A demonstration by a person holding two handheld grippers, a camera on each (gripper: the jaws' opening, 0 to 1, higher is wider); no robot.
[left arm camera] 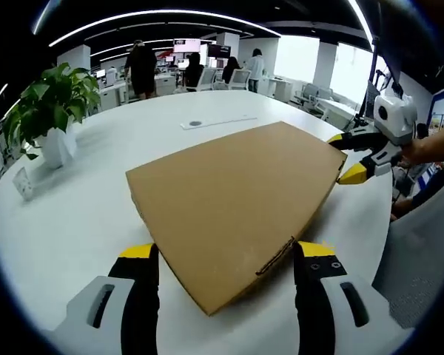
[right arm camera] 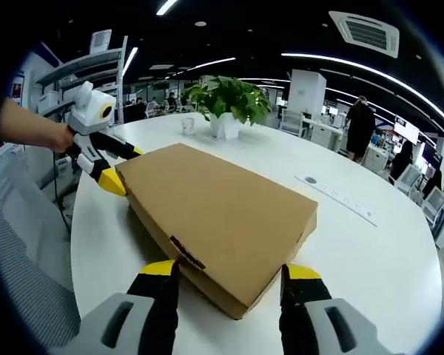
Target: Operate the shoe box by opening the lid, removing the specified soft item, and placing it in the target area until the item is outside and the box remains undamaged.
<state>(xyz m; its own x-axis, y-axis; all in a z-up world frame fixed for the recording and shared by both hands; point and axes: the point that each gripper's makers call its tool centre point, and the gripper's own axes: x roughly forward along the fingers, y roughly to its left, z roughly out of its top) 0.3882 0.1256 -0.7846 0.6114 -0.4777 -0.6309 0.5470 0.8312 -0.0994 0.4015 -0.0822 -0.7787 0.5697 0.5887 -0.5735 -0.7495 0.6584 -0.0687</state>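
A closed brown cardboard shoe box [left arm camera: 229, 196] lies flat on the white round table [left arm camera: 81, 222], lid down. My left gripper [left arm camera: 226, 255] is open, its yellow-tipped jaws standing on either side of the box's near corner. At the opposite corner my right gripper [left arm camera: 345, 157], held by a hand, is open with its jaws spread around that corner. In the right gripper view the same box [right arm camera: 222, 211] runs away from my open right gripper [right arm camera: 231, 272], and the left gripper [right arm camera: 118, 166] sits at the far corner. Whatever is inside the box is hidden.
A potted plant [left arm camera: 52, 111] in a white pot stands at the table's left side, with a small card [left arm camera: 24, 183] beside it. A flat white strip [left arm camera: 214, 122] lies beyond the box. A grey chair [right arm camera: 22, 244] is close by. People stand at desks behind.
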